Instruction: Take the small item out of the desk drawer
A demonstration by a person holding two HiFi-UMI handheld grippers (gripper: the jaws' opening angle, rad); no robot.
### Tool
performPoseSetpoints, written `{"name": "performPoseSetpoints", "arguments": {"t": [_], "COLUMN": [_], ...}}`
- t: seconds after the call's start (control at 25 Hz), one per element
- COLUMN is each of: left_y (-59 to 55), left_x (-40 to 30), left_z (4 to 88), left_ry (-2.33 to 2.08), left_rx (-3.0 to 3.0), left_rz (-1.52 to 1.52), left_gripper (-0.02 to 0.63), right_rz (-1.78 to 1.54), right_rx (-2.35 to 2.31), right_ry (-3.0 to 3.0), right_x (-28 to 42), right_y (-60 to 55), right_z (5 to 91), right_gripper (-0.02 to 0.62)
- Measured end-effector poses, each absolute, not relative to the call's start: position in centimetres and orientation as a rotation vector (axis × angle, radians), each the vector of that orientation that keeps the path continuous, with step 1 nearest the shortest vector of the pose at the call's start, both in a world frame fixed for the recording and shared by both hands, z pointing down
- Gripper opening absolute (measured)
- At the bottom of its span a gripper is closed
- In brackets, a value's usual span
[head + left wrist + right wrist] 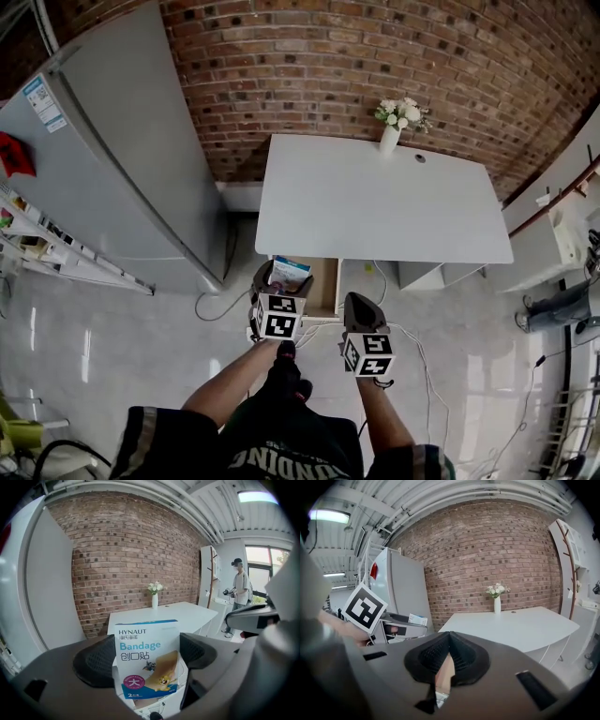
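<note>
A white and blue box of bandages [147, 660] stands upright between the black pads of my left gripper [146, 660], which is shut on it. From the head view the box [290, 273] shows above the open wooden drawer [325, 286] under the white desk's [375, 202] front edge, with my left gripper [281, 281] around it. My right gripper [358, 309] hangs just right of the drawer, jaws shut with nothing between them. In the right gripper view its pads [464, 660] meet at the tips, and the box [417, 619] peeks out at the left.
A white vase of flowers [397, 122] stands at the desk's far edge by the brick wall. A grey refrigerator [112, 159] fills the left. Cables [412, 347] trail on the floor under the desk. A person [240, 592] stands at the far right in the left gripper view.
</note>
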State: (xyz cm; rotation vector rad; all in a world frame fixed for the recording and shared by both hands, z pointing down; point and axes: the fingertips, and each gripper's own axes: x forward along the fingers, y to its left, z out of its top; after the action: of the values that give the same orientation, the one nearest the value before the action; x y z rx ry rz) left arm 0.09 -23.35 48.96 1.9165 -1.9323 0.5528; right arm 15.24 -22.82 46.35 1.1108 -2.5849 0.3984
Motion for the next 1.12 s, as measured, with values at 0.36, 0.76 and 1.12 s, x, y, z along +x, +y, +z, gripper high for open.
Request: {"name": "performPoseSetpoints", "arguments": {"t": [0.36, 0.76, 1.12], "left_y": [-22.5, -21.7, -21.0], "left_x": [0.1, 0.5, 0.9], "left_z": [43.4, 42.3, 43.1], "left_ry": [-2.002, -2.001, -1.982], "left_rx": [2.009, 2.028, 2.02], "left_rz": [0.534, 0.527, 0.53], "left_gripper": [0.437, 0.437, 0.437], "right_rz": [0.278, 0.245, 0.245], "right_rx": [1.104, 1.104, 1.098], "right_ry": [-2.649, -2.643, -2.631], "right_x": [15.3, 15.5, 15.6], "right_y": [-22.9, -22.1, -21.3], "right_z": [41.6, 41.2, 41.6], "right_gripper": [0.025, 0.023, 0.023]}}
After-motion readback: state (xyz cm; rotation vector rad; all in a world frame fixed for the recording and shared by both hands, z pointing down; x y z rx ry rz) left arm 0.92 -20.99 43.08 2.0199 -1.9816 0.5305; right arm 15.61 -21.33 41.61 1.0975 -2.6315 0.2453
